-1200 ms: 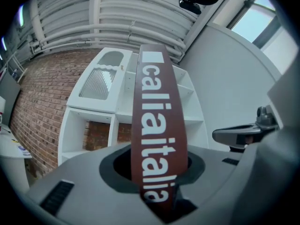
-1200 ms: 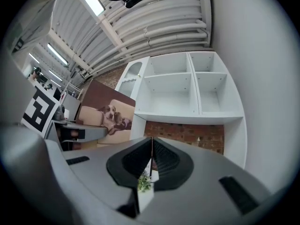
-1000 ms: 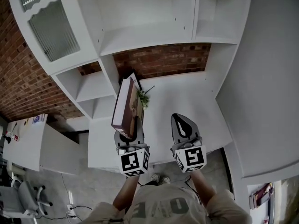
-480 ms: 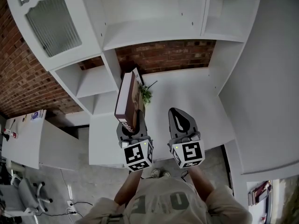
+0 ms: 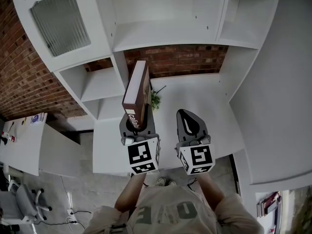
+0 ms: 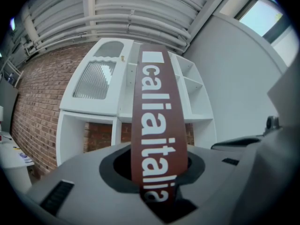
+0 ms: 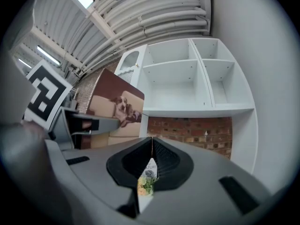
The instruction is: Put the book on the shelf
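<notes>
White shelving [image 5: 165, 33] fills the top of the head view against a brick wall, with a white table [image 5: 209, 106] below it. At centre left, the left hand-held gripper [image 5: 137, 126] is clamped on the lower end of the book [image 5: 137, 87]. The book is held upright, brown spine toward the camera, probably so it can go into a compartment on edge with its free top leading. At lower centre, the right hand-held gripper [image 5: 191, 126] has its jaws pressed together on nothing, apparently kept aside. A small plant [image 5: 155, 100] shows just right of the book.
</notes>
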### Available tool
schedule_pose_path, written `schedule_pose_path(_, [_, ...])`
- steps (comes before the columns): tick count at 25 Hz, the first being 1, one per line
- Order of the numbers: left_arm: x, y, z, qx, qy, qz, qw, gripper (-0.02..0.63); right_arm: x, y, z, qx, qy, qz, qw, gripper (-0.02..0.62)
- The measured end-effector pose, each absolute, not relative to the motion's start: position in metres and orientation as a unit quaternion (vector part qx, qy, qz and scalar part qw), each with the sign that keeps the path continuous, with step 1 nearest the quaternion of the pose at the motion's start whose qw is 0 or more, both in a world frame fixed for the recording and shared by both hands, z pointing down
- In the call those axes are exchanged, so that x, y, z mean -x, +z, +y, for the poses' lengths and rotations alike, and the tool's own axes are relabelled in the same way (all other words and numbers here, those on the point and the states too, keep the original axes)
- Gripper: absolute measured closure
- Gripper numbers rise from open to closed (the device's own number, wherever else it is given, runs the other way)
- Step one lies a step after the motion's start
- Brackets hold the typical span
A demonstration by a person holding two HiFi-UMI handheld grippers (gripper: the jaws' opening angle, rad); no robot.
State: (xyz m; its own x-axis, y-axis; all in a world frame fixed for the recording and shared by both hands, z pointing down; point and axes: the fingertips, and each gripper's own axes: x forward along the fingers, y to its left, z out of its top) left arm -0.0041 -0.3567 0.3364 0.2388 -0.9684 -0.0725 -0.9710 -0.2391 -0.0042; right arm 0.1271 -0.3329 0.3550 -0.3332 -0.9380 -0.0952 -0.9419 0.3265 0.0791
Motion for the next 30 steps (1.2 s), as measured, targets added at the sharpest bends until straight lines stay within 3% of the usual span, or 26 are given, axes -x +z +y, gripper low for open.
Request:
schedule_pose_path(9, [-0.002,0.213,-0.395,0.778,0.059,0.618,0.092,0.451,-0.126,0.302,-0.34,0.584,0.083,0.807,0.04,0.578])
schedule_pose_path(18, [-0.003,0.139,-0.43,0.76,0.076,0.637,0.102,0.451,-0.108,0.254,-0.325,0.563,0.121,0.814,0.072,0.578])
schedule_pose_path(25, [0.005,0.106,-0.459,0.735,0.073,0.663,0.122,0.451,-0.098,0.259,-0.315,0.554,0.116,0.822,0.065,0.578])
schedule_pose_path(30, [0.006,0.109,-0.482,0.734,0.059,0.67,0.098,0.451,-0.102,0.254,-0.313,0.56,0.126,0.817,0.065,0.578])
